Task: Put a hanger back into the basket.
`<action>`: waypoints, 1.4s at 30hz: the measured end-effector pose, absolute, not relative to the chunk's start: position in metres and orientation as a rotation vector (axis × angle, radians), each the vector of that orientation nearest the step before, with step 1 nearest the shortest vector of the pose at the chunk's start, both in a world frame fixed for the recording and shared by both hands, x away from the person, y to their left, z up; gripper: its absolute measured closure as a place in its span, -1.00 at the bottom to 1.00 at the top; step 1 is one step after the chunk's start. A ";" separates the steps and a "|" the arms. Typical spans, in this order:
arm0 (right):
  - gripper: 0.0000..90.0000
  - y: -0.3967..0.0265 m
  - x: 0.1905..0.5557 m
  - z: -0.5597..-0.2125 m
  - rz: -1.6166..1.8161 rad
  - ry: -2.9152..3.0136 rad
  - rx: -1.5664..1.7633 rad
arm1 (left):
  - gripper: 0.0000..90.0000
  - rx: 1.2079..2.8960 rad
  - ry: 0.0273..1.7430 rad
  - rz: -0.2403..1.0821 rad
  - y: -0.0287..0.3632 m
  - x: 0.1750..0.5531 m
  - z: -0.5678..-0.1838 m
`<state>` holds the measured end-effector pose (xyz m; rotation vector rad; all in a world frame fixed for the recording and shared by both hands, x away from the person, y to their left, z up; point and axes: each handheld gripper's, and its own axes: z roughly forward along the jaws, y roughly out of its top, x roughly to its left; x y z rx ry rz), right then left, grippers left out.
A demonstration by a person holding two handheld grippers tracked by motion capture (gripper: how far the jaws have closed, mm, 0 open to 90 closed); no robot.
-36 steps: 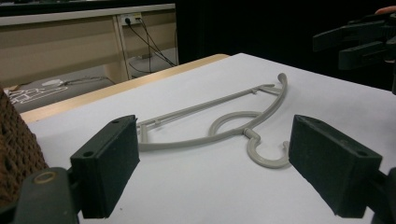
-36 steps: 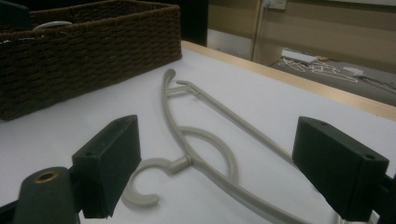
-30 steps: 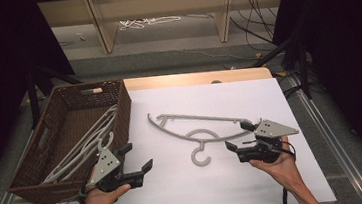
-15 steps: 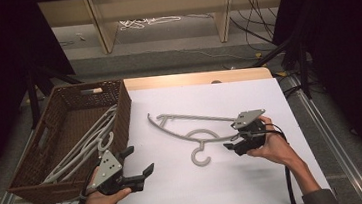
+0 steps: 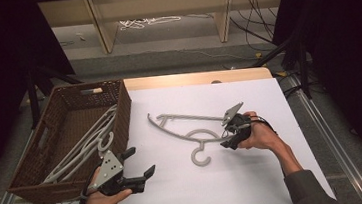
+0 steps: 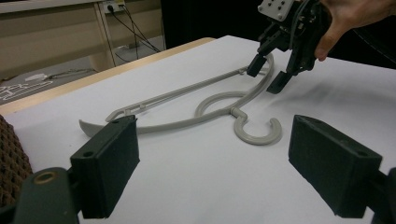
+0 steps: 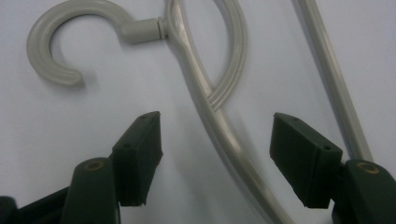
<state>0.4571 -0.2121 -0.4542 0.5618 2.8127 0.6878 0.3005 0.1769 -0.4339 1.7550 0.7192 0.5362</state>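
On the white bench a grey plastic coat hanger lies flat, just right of a brown wicker basket that stands at the bench's left edge. The hanger's hook curls toward the person, and its long straight bar runs along the far side. More grey hangers lie slanted inside the basket, resting against its near wall.

The right tongs, held in the person's right hand, sit low over the hanger's right shoulder. In the right gripper view their two black jaws stand either side of the curved arm of the hanger, which runs up between them toward the hook; a gap shows on each side, so the pads do not press on it. These jaws have just been closing in, with the hanger's arm between them. The left gripper view shows the same tongs from across the bench, tips down on either side of the hanger's end.

The left tongs, in the left hand, hover near the bench's front edge, beside the basket's near corner and well apart from the hanger. Their jaws are spread wide with nothing between them.
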 end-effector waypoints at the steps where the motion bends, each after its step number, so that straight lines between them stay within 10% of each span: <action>1: -0.16 -0.212 0.458 -0.456 0.691 2.813 0.566 | -0.64 1.757 0.719 0.529 0.177 0.301 -0.434; 42: 0.65 -0.190 0.480 -0.457 0.403 3.036 0.452 | -0.64 1.784 0.706 0.543 0.174 0.300 -0.435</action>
